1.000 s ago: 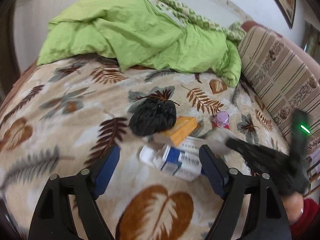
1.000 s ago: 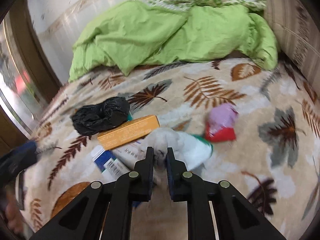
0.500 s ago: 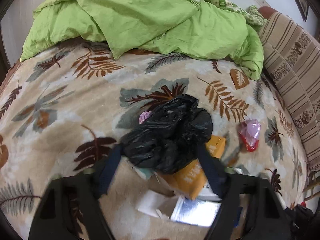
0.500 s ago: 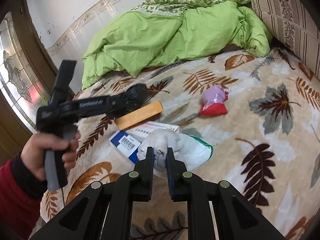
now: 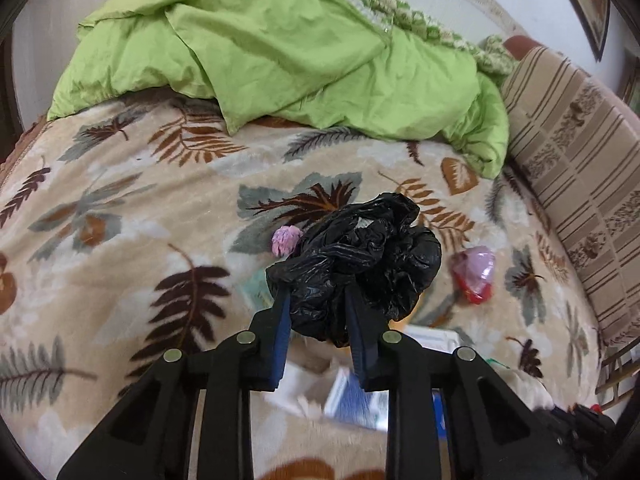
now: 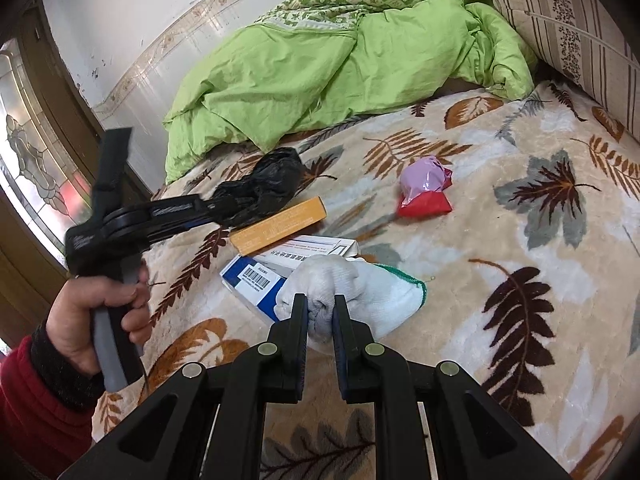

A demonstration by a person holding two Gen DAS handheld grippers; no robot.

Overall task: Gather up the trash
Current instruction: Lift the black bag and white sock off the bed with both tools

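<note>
Left gripper (image 5: 316, 312) closing, black bag (image 5: 360, 264) squeezed between pads, likely to hold trash. Right gripper (image 6: 320, 316) clenched on white cloth (image 6: 360, 288). Orange box (image 6: 278, 224) at 11 o'clock of cloth, pink-red wrapper (image 6: 426, 190) at 1 o'clock, both on bed (image 6: 520, 240).

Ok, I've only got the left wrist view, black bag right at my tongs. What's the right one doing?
Observer: The right tongs are shut on a white knit glove with a green cuff.
Operator: What's behind the black plastic bag? It blocks my view.
Observer: An orange carton lies flat right beside it.
Operator: And under the glove?
Observer: A blue and white box with a barcode, partly covered by the glove.
</note>
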